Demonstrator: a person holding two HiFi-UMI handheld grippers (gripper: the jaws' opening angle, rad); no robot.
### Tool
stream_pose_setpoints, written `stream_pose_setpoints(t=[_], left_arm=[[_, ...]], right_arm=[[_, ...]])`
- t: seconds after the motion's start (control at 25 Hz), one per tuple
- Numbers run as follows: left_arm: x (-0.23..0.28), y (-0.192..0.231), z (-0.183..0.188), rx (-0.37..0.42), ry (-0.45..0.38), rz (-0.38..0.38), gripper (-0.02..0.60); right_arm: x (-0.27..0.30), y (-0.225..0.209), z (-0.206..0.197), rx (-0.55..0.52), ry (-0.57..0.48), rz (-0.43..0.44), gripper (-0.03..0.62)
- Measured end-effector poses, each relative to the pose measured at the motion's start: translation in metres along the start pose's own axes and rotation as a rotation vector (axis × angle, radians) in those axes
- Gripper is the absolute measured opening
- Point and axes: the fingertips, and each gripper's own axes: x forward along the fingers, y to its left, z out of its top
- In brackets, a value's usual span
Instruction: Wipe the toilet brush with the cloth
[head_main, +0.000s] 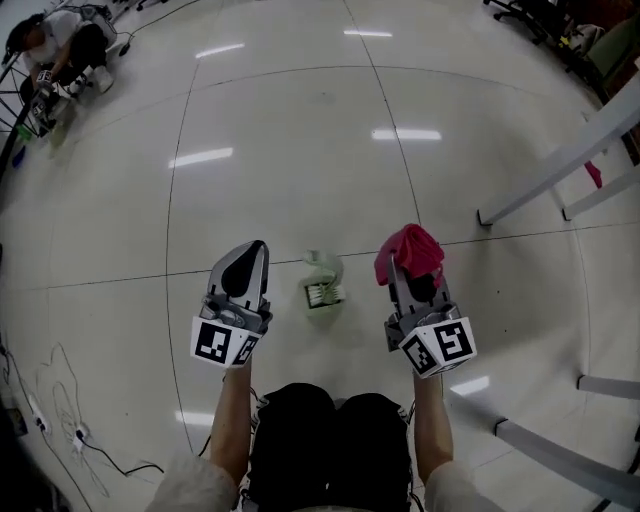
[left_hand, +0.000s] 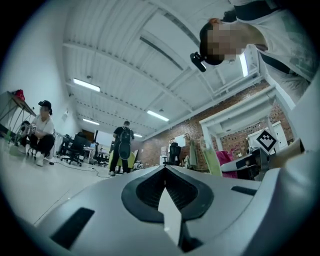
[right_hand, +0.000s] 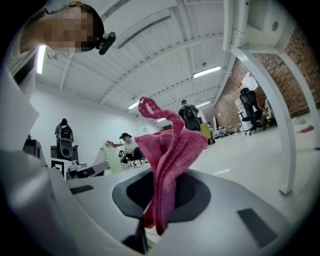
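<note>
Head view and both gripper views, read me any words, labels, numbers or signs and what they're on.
No readable words or numbers in any view.
Black-and-white square markers, patterns not letters: on the cube of the left gripper and the cube of the right gripper.
The cloth and brush: no print visible.

Toilet brush (head_main: 322, 282) small, handle unclear.
</note>
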Motion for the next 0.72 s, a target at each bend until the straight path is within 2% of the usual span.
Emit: stream_pose_setpoints(t=[0.12, 0.28, 0.4, 0.56, 0.64, 0.72], left_arm=[[-0.022, -0.005, -0.062, -0.019, 0.017, -0.017, 0.005], [-0.040, -0.024, -0.122, -0.096, 0.077, -0.027, 0.005], [-0.043, -0.031, -0.148, -0.127, 0.083, -0.020, 0.005], [-0.050, -0.044, -0.161, -0.197, 0.078, -0.014, 0.005], [-0.058, -0.051, -0.171, -0.217, 0.116, -0.023, 0.005], [-0.060, -0.062, -0.193, -0.213, 0.195, -0.042, 0.005]], right_arm=[[0.000, -0.008, -0.059, 0.012, -0.002, 0.036, 0.031], [-0.002, -0.014, -0.110, 0.026, 0.036, 0.020, 0.031], [-0.002, -0.014, -0.133, 0.040, 0.036, 0.028, 0.032], [0.003, -0.013, -0.155, 0.056, 0.010, 0.094, 0.031], [0.013, -0.018, -0.177, 0.085, 0.018, 0.123, 0.032], [0.025, -0.029, -0.210, 0.126, 0.066, 0.134, 0.032]])
